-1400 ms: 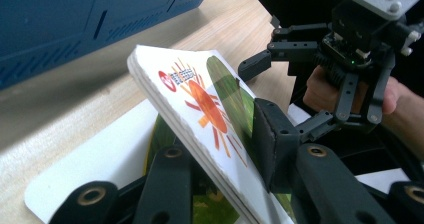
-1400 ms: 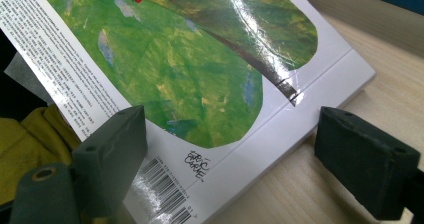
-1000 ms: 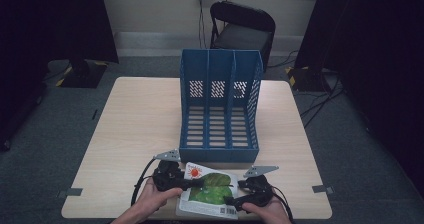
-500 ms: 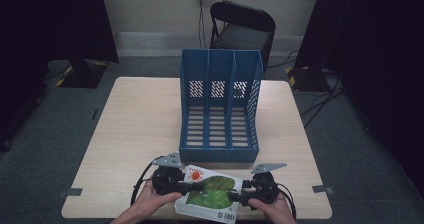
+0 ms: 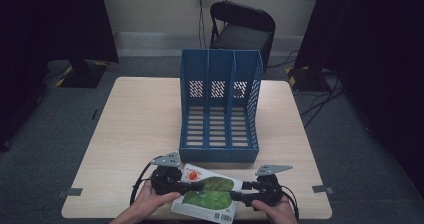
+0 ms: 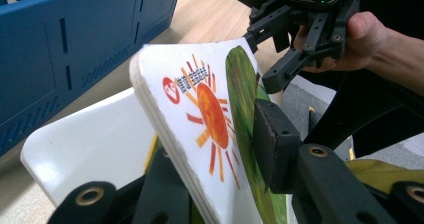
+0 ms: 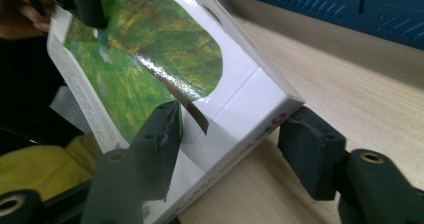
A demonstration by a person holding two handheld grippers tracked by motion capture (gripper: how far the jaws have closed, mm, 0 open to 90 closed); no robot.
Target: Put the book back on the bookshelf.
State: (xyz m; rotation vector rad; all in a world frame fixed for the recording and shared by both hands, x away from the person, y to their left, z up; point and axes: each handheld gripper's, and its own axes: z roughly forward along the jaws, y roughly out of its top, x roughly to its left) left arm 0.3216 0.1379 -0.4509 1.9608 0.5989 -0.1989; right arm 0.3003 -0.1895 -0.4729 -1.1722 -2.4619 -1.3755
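A book with a white cover, a red sun and a green leaf on it sits at the near edge of the counter, just in front of the blue file rack. The person holds it between both hands. The left tool is clamped tight on the book's left end; in the left gripper view one pad presses flat on the green part of the cover and the other jaw lies under the pages. The right tool comes at the book's right end, and its jaws have just been closing. In the right gripper view the book's corner lies between them: the left pad sits against the cover, the right pad is just beside the spine edge, and I cannot tell whether it touches. The book is tilted, its far edge raised off the counter.
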